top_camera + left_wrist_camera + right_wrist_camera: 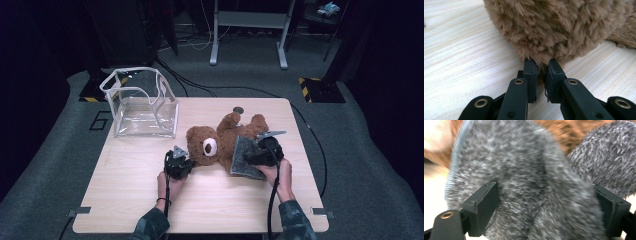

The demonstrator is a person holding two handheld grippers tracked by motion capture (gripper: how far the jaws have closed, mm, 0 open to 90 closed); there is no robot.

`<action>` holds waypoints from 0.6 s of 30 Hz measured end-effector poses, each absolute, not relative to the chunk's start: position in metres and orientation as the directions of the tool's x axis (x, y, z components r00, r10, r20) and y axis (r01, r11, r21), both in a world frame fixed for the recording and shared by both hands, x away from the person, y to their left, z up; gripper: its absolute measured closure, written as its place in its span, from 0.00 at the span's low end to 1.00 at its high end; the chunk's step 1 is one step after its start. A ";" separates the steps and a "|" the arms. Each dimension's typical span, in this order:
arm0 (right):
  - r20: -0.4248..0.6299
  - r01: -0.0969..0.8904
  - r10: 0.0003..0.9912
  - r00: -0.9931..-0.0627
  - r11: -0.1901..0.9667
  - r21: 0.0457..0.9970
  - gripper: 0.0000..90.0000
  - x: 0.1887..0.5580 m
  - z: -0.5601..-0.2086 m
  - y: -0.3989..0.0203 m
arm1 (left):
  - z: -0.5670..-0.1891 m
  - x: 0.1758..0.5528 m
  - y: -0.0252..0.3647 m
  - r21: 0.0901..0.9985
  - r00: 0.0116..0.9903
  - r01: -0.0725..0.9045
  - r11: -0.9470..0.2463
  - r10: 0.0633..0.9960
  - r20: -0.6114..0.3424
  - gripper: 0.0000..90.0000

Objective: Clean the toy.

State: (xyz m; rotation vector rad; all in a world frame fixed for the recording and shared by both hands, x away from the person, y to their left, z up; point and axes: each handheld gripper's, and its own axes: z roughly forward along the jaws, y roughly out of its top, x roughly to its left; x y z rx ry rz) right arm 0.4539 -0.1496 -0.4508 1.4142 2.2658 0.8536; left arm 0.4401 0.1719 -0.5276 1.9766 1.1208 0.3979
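A brown teddy bear [222, 135] lies on its back in the middle of the wooden table [125, 195], head toward the left. My left gripper [188, 163] sits at the near side of the head; in the left gripper view its jaws [541, 65] are shut on a tuft of the bear's fur [549, 27]. A grey fuzzy cloth [243, 157] leans against the bear's body. My right gripper [251, 157] is at that cloth. In the right gripper view its jaws [546, 202] stand wide apart with the grey cloth [524, 170] bulging between them.
A clear plastic box [142, 107] with a white frame stands open-topped at the table's far left. A small dark round thing [238, 110] lies near the far edge behind the bear. Cables run across the floor beyond the table.
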 end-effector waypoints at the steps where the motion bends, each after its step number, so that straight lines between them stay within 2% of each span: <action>1: 0.031 0.691 0.893 -0.449 0.326 0.645 0.15 0.454 -0.451 -0.150 | -0.528 0.440 0.172 0.775 0.556 0.568 -0.277 0.824 -0.113 0.89; 2: -0.058 0.686 0.895 -0.443 0.379 0.621 0.26 0.454 -0.457 -0.139 | -0.528 0.440 0.172 0.775 0.556 0.567 -0.278 0.823 -0.112 0.89; 3: -0.058 0.686 0.895 -0.443 0.379 0.621 0.26 0.454 -0.457 -0.139 | -0.528 0.440 0.172 0.776 0.556 0.567 -0.277 0.824 -0.112 0.89; 4: -0.139 0.681 0.891 -0.432 0.423 0.597 0.46 0.453 -0.460 -0.135 | -0.528 0.440 0.172 0.777 0.558 0.564 -0.279 0.822 -0.110 0.89; 6: -0.151 0.675 0.893 -0.424 0.422 0.605 0.65 0.452 -0.459 -0.139 | -0.528 0.440 0.172 0.777 0.559 0.565 -0.280 0.822 -0.110 0.89; 8: -0.124 0.671 0.901 -0.416 0.396 0.627 0.75 0.451 -0.452 -0.146 | -0.528 0.440 0.172 0.777 0.559 0.565 -0.280 0.822 -0.111 0.89; 10: -0.107 0.671 0.914 -0.392 0.363 0.646 0.79 0.450 -0.441 -0.151 | -0.528 0.440 0.171 0.777 0.559 0.564 -0.280 0.822 -0.109 0.89; 15: -0.075 0.584 0.921 -0.383 0.305 0.752 0.79 0.462 -0.411 -0.150 | -0.528 0.440 0.172 0.777 0.561 0.564 -0.281 0.820 -0.110 0.89; 18: -0.091 0.610 0.924 -0.370 0.316 0.726 0.79 0.478 -0.418 -0.141 | -0.528 0.440 0.172 0.776 0.561 0.564 -0.281 0.820 -0.110 0.90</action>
